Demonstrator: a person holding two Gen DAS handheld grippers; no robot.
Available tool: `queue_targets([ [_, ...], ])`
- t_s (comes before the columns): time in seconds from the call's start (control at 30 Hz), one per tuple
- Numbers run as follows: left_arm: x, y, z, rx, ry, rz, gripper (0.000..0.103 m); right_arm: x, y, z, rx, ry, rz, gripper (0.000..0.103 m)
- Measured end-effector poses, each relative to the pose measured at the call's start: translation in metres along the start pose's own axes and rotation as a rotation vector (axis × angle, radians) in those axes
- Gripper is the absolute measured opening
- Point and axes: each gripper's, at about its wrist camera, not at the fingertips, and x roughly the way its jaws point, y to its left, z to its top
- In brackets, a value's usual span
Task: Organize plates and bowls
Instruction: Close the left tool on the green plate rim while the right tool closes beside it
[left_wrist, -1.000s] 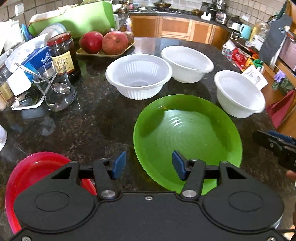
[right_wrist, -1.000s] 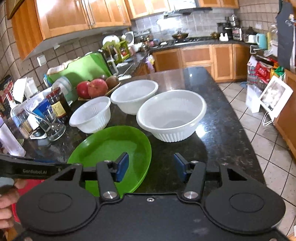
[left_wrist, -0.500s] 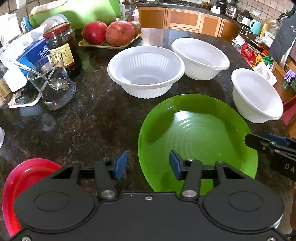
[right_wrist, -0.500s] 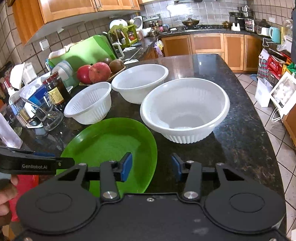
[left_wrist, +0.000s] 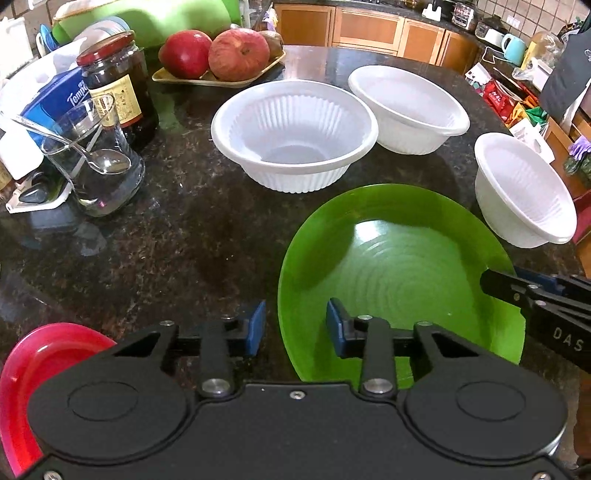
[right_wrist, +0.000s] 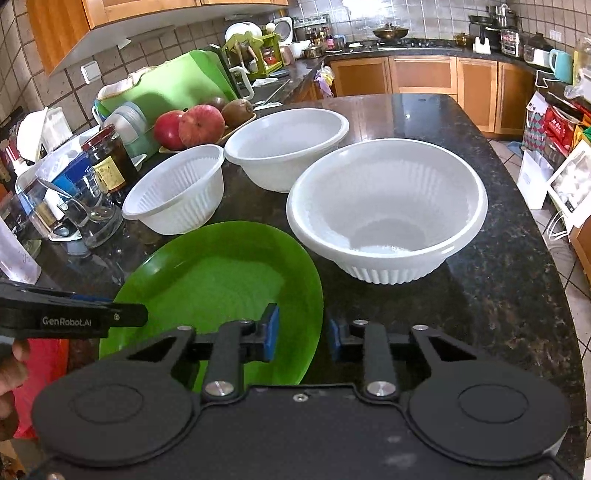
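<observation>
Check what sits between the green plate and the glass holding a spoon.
Nothing: in the left wrist view only bare dark countertop lies between the green plate and the glass.

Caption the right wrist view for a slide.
Right gripper closing over the green plate's rim, three white bowls behind.
</observation>
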Motion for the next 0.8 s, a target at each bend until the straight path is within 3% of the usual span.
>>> queue_targets([
  [0.13, 0.0, 0.0014, 0.0002, -0.004, 0.005, -0.022, 0.034, 0.0011, 0.0, 0.0005, 0.0, 0.002, -0.004, 0.024],
  [0.37, -0.0004, 0.0004, 0.0001, -0.017, 0.005, -0.022, 0.032, 0.0014, 0.0006, -0.001, 0.002, 0.006, -0.013, 0.023],
  [0.57, -0.0019, -0.0001, -0.0012, -0.019, 0.008, -0.001, 0.022, 0.0001, 0.0009, -0.0012, 0.006, 0.01, -0.019, 0.018],
  [0.8, -0.008, -0.0012, -0.0081, -0.024, 0.008, 0.003, 0.021, -0.0049, 0.0022, -0.0071, -0.003, 0.015, -0.015, 0.017],
])
